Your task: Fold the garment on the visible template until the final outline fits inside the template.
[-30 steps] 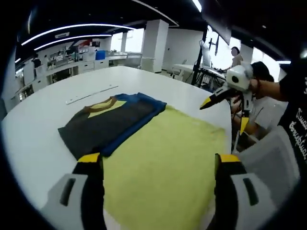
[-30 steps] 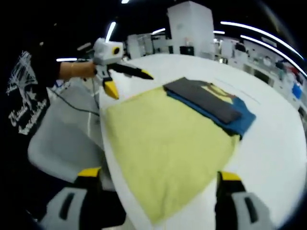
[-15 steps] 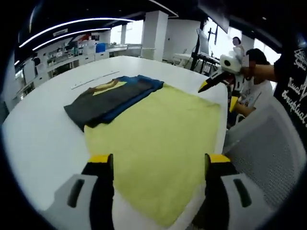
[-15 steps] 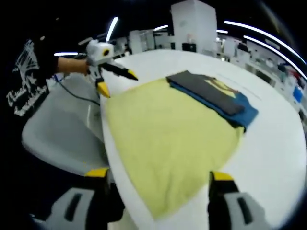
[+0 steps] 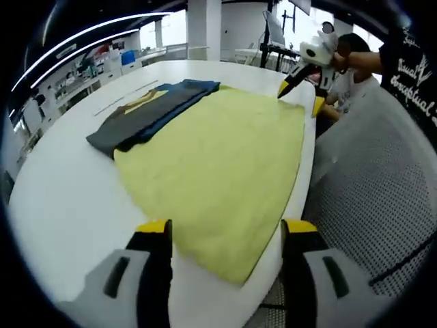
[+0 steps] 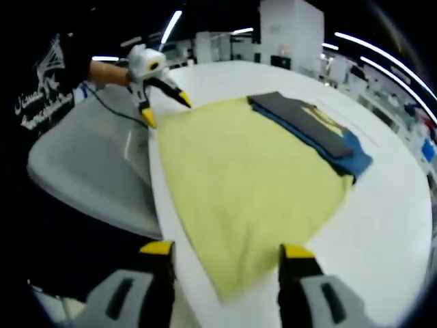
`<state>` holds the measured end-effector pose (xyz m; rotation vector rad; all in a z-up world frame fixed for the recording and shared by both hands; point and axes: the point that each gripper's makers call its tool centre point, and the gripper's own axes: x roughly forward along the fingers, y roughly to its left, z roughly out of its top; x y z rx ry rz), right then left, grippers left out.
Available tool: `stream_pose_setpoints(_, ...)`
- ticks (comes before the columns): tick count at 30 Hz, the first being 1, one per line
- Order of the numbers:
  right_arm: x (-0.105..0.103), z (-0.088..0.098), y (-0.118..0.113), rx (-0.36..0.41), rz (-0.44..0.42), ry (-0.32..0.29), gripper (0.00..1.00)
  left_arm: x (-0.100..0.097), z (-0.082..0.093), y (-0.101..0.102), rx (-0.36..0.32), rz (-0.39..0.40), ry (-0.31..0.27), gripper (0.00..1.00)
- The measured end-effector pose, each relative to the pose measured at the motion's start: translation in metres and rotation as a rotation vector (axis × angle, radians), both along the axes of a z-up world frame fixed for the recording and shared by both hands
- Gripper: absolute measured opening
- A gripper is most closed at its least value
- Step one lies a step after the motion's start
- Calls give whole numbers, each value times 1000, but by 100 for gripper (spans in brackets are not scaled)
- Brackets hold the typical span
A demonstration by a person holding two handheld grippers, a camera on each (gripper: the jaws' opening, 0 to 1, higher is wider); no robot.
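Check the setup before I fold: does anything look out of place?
The folded dark grey and blue garment lies half off the yellow rectangular cloth template, along its far edge. The template's near corner reaches the white table's edge.

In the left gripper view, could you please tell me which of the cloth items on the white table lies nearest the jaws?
The large yellow cloth; its near corner reaches between the jaws, while the folded dark grey garment lies beyond it.

We see our right gripper (image 6: pixel 222 256) with jaws apart above the yellow cloth's (image 6: pixel 246 184) near corner on the white worktop (image 6: pixel 389 225). A folded dark garment (image 6: pixel 311 130) lies at its far edge. The left gripper (image 6: pixel 166 106) hovers at the far corner.
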<state>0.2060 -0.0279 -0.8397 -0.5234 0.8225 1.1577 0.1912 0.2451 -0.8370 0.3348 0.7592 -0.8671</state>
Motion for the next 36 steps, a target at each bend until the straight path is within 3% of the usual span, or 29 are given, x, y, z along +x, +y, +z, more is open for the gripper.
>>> stream_pose_setpoints(5, -4, -4, -5, -33, 19, 8, 47, -7, -4, 7, 8, 2, 36, 42)
stream_pose_setpoints(15, -4, -10, -11, -89, 54, -25, 40, -17, -4, 6, 15, -42, 48, 33)
stream_pose_setpoints(18, -4, -10, -11, -93, 61, -29, 39, -18, -6, 8, 67, -110, 4, 32)
stream_pose_setpoints(27, 4, -9, -14, -91, 37, -31, 26, -13, -6, 13, 89, -108, 7, 24)
stream_pose_setpoints(30, 5, -9, -13, -85, 37, -35, 23, -9, -7, 17, 99, -81, 1, 11)
stream_pose_setpoints(36, 12, -10, -13, -83, 26, -63, 5, -4, -9, 17, 124, -84, -17, 3)
